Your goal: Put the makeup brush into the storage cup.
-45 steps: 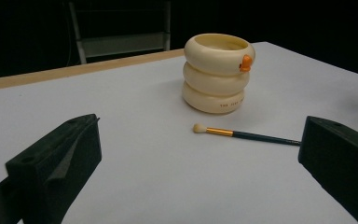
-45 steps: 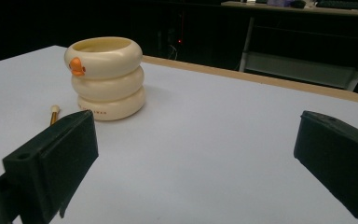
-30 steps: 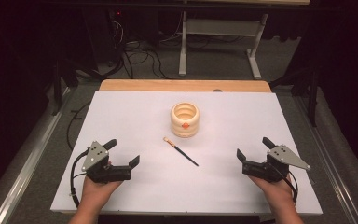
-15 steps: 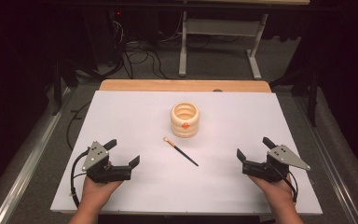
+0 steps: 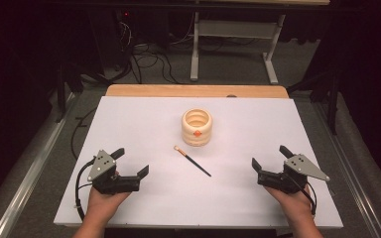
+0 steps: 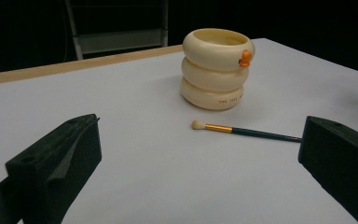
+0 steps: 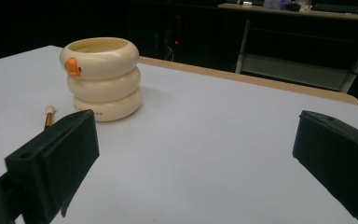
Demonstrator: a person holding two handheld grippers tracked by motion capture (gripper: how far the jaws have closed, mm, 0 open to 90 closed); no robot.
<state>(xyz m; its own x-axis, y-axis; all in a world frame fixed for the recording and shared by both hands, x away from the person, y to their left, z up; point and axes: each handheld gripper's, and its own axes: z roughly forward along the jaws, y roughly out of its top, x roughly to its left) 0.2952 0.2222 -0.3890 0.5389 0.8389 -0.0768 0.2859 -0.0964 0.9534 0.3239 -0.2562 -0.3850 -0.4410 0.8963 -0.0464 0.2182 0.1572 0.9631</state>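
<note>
A cream ribbed cup [image 5: 197, 127] with a small orange mark stands upright near the middle of the white table top [image 5: 139, 124]. Just in front of it lies a thin dark-handled brush [image 5: 192, 160], its pale tip toward the cup. My left gripper [image 5: 130, 161] rests open at the front left, with nothing between its jaws. At the front right my right gripper [image 5: 270, 157] is open and holds nothing. In the left gripper view the cup [image 6: 216, 67] and the brush [image 6: 242, 131] lie ahead between the jaws. The right gripper view shows the cup [image 7: 102, 77] ahead and the brush tip [image 7: 49, 113] beside the left jaw.
A wooden strip [image 5: 196, 91] runs along the table's far edge. Beyond it stand a metal frame [image 5: 233, 44] and loose cables [image 5: 144, 54] on the floor. A rail [image 5: 30, 168] runs beside the table on the left.
</note>
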